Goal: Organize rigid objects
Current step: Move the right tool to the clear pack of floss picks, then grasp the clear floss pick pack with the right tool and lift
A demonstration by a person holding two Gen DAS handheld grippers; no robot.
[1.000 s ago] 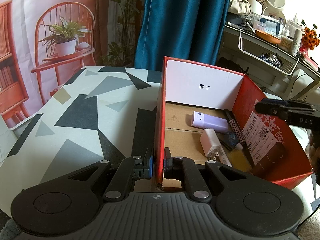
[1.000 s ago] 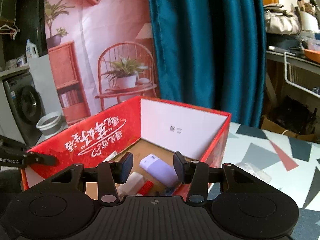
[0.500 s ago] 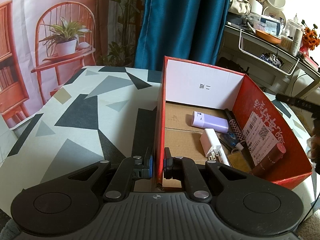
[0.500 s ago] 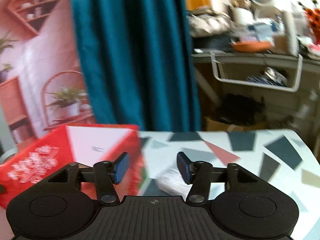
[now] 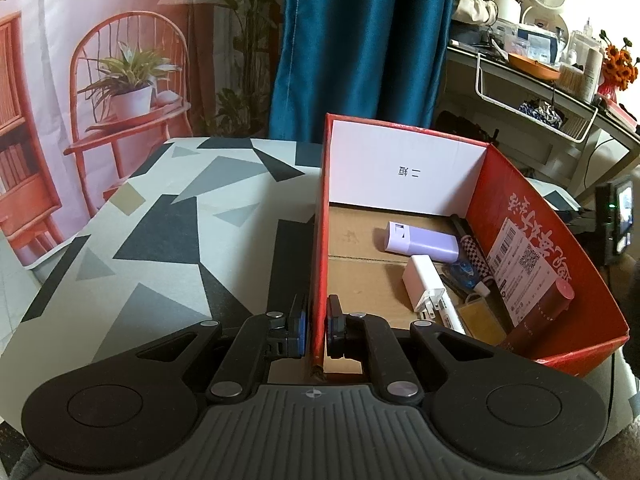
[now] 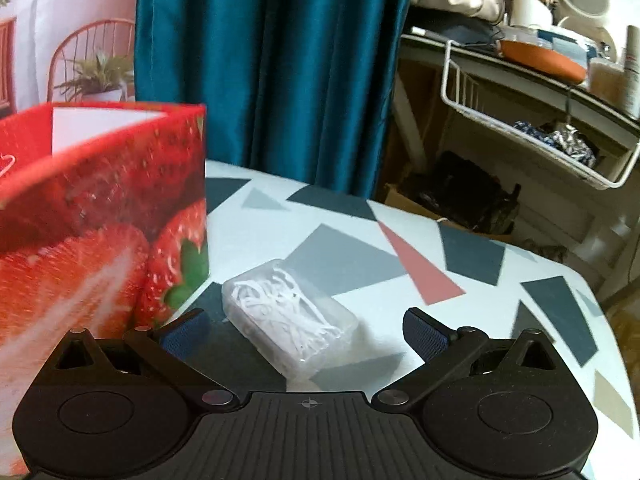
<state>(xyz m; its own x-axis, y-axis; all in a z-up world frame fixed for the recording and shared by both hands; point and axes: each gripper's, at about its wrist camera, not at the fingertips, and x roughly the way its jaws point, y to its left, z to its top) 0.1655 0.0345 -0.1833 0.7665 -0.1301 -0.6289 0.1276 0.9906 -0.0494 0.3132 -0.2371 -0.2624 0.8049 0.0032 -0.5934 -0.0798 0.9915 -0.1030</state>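
Right gripper swung off the box and is now lined up on the last loose item.

A second ago the right gripper (image 6: 306, 330) was over the red box (image 5: 520, 216); now its jaws have just been opening wide, with the clear plastic case (image 6: 290, 322) on the table (image 6: 500, 292) between them, untouched. Left gripper (image 5: 316, 330) is clamped on the box wall. Looks like pickup is next.

Teal curtain (image 5: 360, 40), chair-print backdrop (image 5: 100, 60), cluttered shelf (image 6: 540, 80)
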